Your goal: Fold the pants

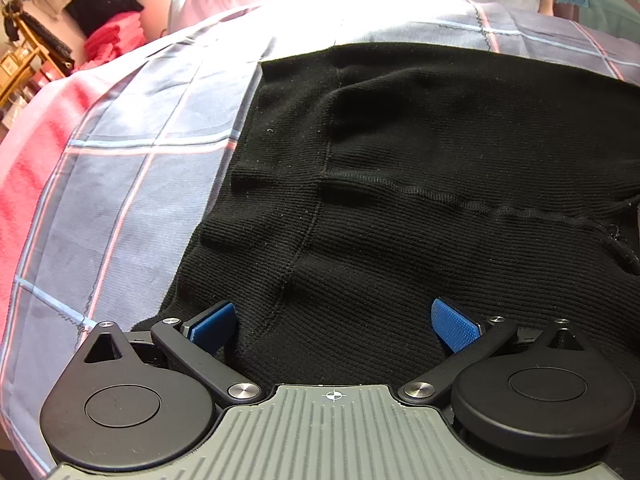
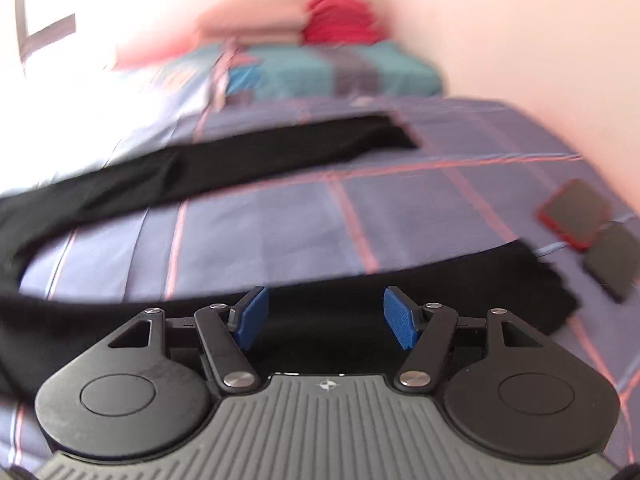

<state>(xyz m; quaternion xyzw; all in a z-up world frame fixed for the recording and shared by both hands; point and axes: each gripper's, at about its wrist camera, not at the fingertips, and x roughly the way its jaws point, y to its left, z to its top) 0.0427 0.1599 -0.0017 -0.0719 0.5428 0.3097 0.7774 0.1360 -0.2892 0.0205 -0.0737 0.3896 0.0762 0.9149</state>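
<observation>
Black ribbed pants [image 1: 420, 152] lie flat on a plaid bed sheet [image 1: 120, 200], with the waist part and its seams filling the left wrist view. My left gripper [image 1: 334, 326] hovers over this fabric with its blue pads [image 1: 212, 328] wide apart and nothing pinched between them. The blurred right wrist view shows the two legs spread apart, a far leg [image 2: 240, 168] and a near leg [image 2: 460, 280]. My right gripper [image 2: 326, 316] stands open just above the near leg, close to its hem, and its pads [image 2: 400, 316] grip no cloth.
A red-cased flat device [image 2: 572, 212] and a dark one [image 2: 612, 264] with a thin cable lie on the sheet [image 2: 300, 220] right of the near hem. A teal folded blanket [image 2: 340, 72] and red clothes [image 2: 340, 16] sit at the far end. A pink blanket [image 1: 32, 160] borders the left.
</observation>
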